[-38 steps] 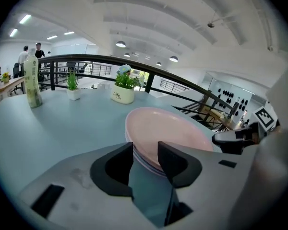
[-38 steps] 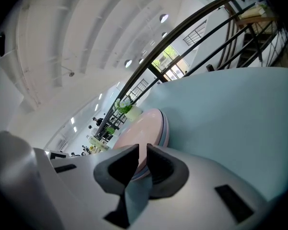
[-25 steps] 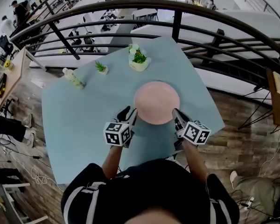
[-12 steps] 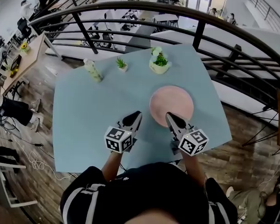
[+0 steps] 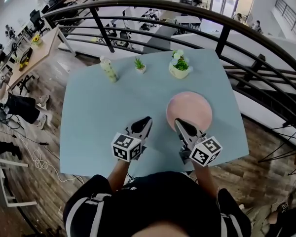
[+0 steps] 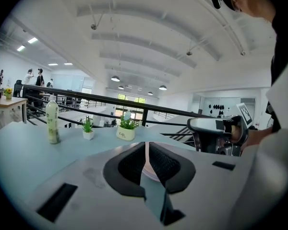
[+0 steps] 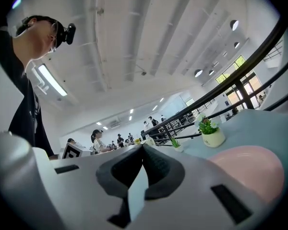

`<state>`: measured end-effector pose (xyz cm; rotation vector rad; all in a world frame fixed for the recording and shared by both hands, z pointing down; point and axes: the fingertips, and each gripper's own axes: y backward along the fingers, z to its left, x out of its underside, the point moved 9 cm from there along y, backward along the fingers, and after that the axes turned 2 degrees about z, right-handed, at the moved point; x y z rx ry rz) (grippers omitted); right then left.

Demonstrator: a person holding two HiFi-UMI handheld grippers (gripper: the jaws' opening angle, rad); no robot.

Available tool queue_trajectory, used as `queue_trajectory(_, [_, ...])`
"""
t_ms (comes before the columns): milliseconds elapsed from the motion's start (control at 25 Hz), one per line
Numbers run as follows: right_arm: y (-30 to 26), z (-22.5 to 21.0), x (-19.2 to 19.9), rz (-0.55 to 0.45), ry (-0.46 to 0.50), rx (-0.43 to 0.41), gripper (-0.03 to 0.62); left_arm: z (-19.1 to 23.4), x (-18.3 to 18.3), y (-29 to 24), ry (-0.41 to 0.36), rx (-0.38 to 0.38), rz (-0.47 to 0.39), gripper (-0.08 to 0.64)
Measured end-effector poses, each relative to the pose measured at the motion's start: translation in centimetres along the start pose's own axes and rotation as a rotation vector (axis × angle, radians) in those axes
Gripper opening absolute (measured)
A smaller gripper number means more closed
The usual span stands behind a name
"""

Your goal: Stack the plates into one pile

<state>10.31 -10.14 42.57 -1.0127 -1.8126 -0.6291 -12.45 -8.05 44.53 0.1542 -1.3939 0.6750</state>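
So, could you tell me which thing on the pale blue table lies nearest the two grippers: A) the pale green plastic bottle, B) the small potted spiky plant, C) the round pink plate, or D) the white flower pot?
C: the round pink plate lies right by the tips of the left gripper and right gripper; the other three things stand well beyond it.

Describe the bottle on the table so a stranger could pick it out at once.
Start at the light blue table beside the curved black railing. Three things stand along its far edge; the bottle is the leftmost, left of the small potted plant and the white flowerpot. It alone is tall, slim and leafless.
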Motion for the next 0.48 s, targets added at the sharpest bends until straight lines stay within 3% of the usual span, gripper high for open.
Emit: queue_trajectory(480, [-1.3, 0.3, 0.3, 0.044, -0.043, -0.054, 0.002, 0.6, 0.4, 2.1, 0.018, -0.092, 0.018, 0.032])
